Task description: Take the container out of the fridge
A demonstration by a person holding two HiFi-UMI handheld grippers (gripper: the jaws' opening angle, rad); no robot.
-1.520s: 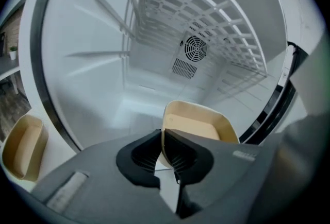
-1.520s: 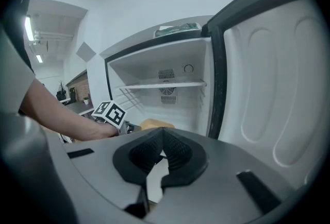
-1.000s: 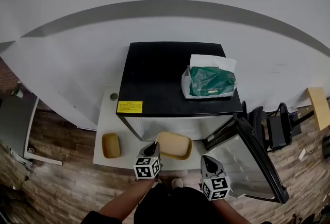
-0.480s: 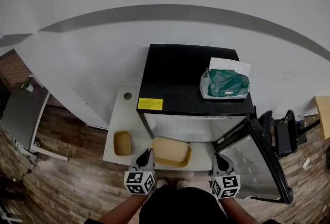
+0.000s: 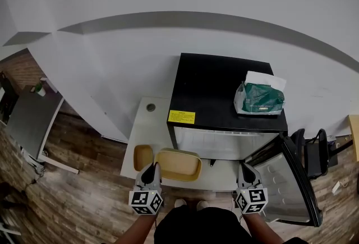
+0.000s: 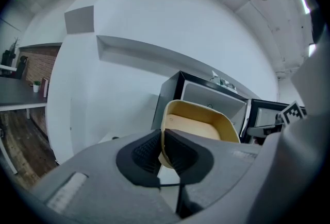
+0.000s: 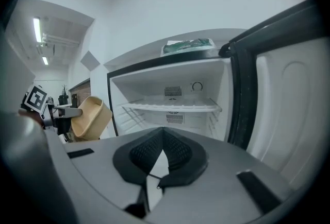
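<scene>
Container rim pinched in left gripper, outside fridge.

Soft, even light fills the room — the white wall shows hardly a shadow. Ceiling strips glare at ten o'clock in the right gripper view. The floor sits dimmer at eight o'clock in the head view. All views bow at the rims, and the gripper views go black in the corners. The fridge interior is crisp, while the near foreground is soft.
</scene>
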